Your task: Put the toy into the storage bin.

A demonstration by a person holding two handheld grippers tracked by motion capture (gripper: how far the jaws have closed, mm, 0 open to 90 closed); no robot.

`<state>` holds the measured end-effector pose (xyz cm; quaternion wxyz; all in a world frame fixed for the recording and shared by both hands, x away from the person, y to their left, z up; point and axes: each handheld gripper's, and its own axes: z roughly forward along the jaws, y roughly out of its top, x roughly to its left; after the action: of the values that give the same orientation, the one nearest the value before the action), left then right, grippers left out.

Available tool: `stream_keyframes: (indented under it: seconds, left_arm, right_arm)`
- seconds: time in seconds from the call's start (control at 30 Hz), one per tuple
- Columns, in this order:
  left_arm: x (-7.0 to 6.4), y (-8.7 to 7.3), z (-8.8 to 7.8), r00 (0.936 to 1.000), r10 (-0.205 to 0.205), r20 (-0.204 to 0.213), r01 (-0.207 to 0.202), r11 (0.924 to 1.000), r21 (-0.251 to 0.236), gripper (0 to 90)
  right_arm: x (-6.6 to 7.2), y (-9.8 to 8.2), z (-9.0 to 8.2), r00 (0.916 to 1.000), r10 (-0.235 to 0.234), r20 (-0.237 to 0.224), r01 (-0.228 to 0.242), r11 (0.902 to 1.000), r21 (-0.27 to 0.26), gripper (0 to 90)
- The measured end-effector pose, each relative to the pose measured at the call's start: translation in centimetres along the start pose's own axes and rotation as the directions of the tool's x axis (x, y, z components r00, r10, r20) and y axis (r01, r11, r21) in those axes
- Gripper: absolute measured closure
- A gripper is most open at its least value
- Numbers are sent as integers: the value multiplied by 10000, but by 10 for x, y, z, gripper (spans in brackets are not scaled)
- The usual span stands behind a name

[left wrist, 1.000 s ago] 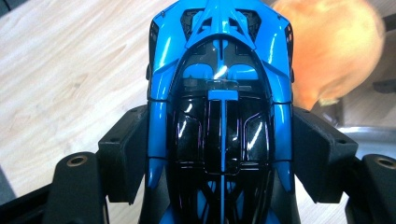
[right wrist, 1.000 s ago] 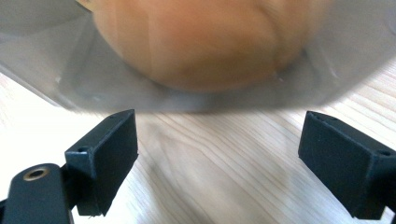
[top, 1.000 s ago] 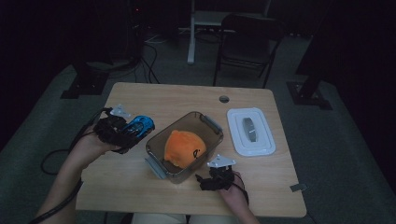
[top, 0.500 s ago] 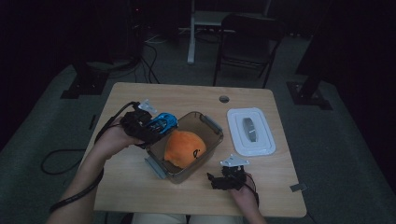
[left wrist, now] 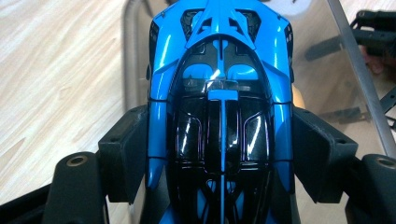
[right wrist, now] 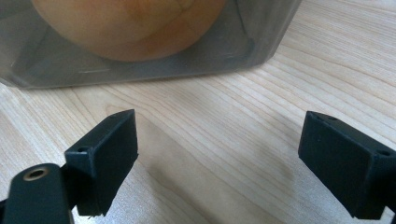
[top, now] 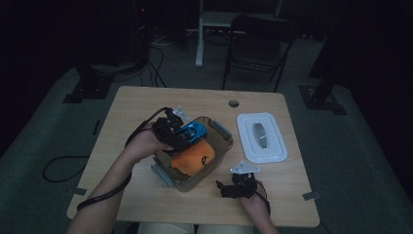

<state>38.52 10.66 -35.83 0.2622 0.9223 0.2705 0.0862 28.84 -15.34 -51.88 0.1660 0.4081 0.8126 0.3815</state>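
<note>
A blue and black toy car (left wrist: 219, 93) is clamped between the pads of my left gripper (left wrist: 219, 154). In the high view that gripper (top: 182, 136) holds the toy car (top: 192, 131) over the far left rim of a clear plastic bin (top: 221, 146). An orange soft ball (top: 195, 158) lies inside the bin. My right gripper (top: 221, 187) rests open on the table just in front of the bin. Its view looks at the bin's wall (right wrist: 261, 37) with the orange ball (right wrist: 135, 23) behind it, and nothing is between its pads (right wrist: 107, 149).
A white lid (top: 261, 137) lies on the wooden table (top: 131, 105) to the right of the bin. A round hole (top: 234, 103) is near the table's far edge. A chair and stands are on the floor beyond the table.
My left gripper has carried the blue car rightwards from the table's left side to the bin's rim. The right gripper has shifted slightly right, then stayed still.
</note>
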Motion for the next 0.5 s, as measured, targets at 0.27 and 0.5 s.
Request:
stream_keyframes:
  seconds: [0.27,0.5]
  left_arm:
    - [-2,3,23,9999,88,-62,-85,9988,475,287]
    - [-2,3,33,9995,103,-290,-89,9987,502,286]
  right_arm:
    - [-1,-1,1,10000,-19,-11,19,10000,51,116]
    - [-1,-1,1,10000,-9,-70,10,10000,79,116]
